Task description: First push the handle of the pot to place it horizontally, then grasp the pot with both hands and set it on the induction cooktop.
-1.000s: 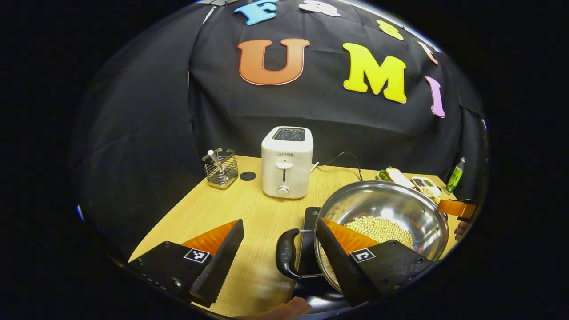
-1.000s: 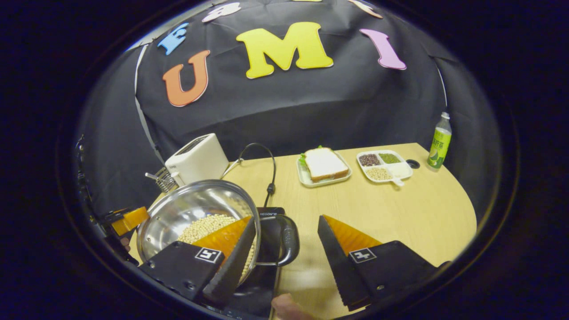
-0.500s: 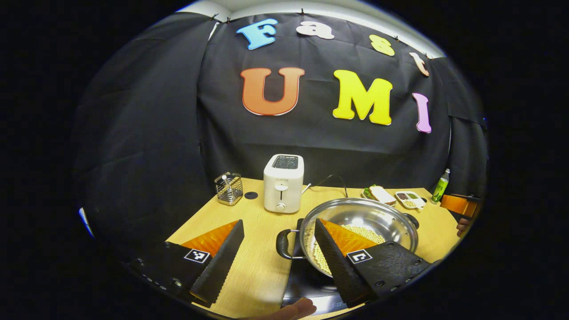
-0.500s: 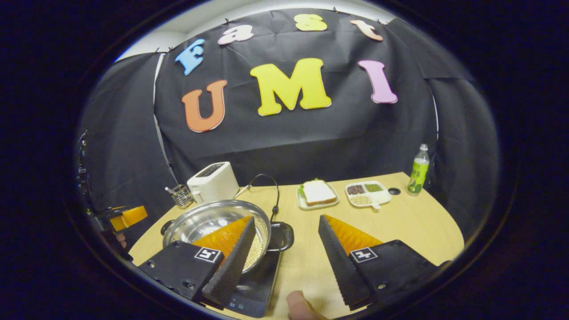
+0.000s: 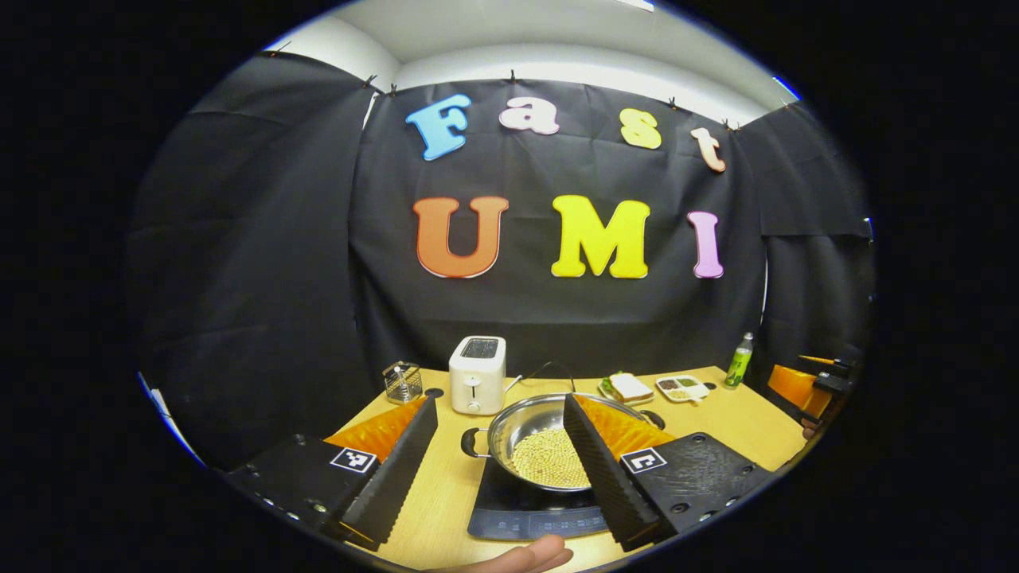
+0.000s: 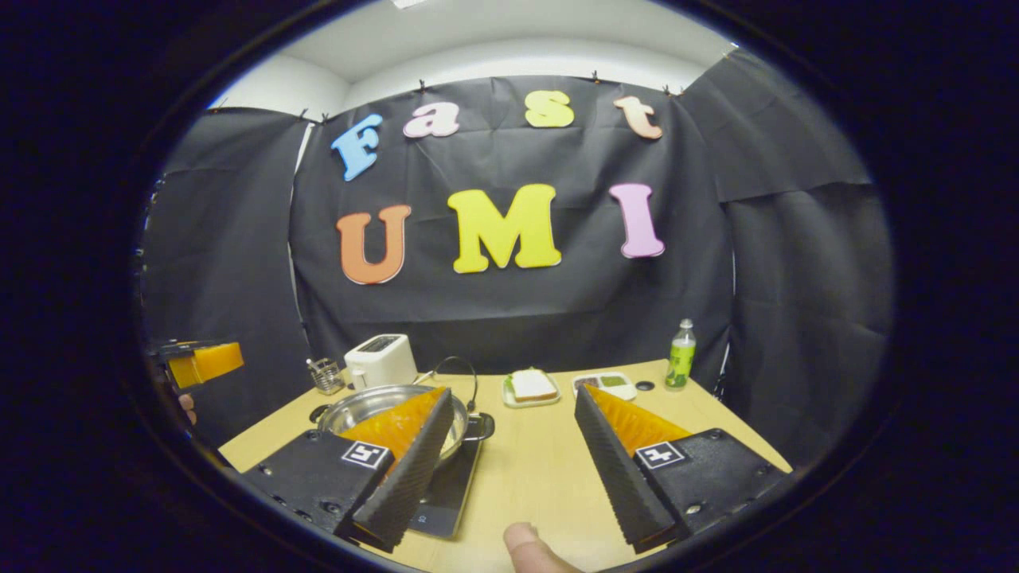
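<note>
A: Left gripper view: pot [image 5: 521,420] of beans [image 5: 549,459] resting on cooktop [image 5: 509,517], near worktop's [image 5: 446,493] front edge?
B: Yes. Left gripper [image 5: 501,465] fingers spread, holding nothing; right gripper [image 6: 509,458] likewise.

Wooden table [image 5: 720,418] and its load
Ahead of the left gripper [image 5: 500,458]: induction cooktop [image 5: 509,513], toaster [image 5: 476,385], wire holder [image 5: 401,381], sandwich plate [image 5: 628,388], bottle [image 5: 739,360]
</note>
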